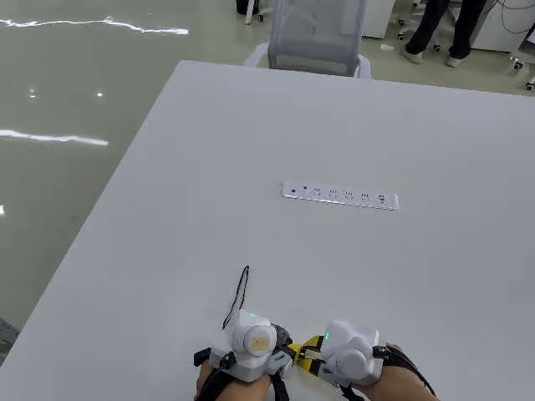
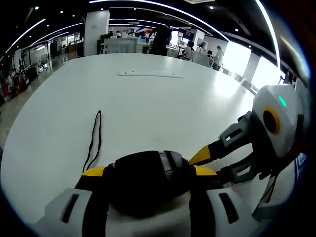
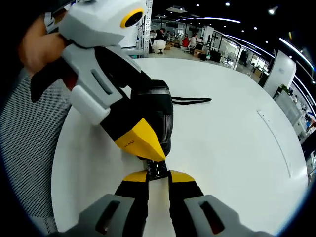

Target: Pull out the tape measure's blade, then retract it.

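Observation:
A black tape measure [image 2: 143,180] sits on the white table [image 1: 334,125] near its front edge, and my left gripper [image 2: 148,173] is shut on its body. Its black wrist strap [image 1: 240,294] trails away across the table. In the right gripper view my right gripper [image 3: 158,177] is shut on the blade's end hook [image 3: 157,169], right against the case [image 3: 159,111], with no length of blade showing. In the head view the two grippers meet tip to tip, the left gripper [image 1: 282,347] beside the right gripper [image 1: 308,351].
A white power strip [image 1: 339,195] lies flat mid-table. A grey mesh chair [image 1: 316,38] stands at the far edge, with a person's legs [image 1: 443,29] beyond it. The table's left edge runs diagonally close to the grippers.

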A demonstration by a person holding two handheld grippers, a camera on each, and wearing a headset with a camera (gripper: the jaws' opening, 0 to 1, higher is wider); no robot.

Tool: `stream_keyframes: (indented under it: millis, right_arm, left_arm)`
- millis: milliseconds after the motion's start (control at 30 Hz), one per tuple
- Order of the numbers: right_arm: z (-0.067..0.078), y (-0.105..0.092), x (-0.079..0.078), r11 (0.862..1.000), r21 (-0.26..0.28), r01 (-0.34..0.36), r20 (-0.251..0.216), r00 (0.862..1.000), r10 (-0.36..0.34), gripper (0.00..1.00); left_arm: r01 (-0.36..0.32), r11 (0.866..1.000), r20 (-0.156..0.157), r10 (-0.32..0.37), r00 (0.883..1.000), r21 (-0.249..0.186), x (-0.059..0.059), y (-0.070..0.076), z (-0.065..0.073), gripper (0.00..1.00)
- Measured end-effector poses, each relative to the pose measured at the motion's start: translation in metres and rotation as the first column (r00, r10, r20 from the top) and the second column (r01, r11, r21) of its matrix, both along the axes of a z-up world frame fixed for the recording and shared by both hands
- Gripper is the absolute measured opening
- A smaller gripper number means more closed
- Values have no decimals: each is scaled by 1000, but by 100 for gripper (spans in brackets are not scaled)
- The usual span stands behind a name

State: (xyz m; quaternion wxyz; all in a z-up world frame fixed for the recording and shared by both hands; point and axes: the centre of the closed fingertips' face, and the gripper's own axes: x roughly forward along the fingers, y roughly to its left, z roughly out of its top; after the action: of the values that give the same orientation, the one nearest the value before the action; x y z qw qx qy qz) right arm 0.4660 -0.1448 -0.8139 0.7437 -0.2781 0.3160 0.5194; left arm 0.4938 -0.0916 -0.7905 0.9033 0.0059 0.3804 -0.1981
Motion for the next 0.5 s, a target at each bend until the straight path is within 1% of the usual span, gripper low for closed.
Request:
stream_keyframes:
  millis: [67,367,500]
  right_arm:
    - [1,1,0,999,-6,-37,17,999,37,14]
    - [0,2,0,998,-15,-54,-4,999,54,13]
    - [0,3,0,999,-7,-43,-11,999,43,13]
  left_arm:
    - [2,1000,1,-2,1000,3,0,0,-1,63]
    - [4,1000,6,-4,1000,-1,1,0,-1,63]
    - [1,1000,6,-1,1000,-3,1,0,0,63]
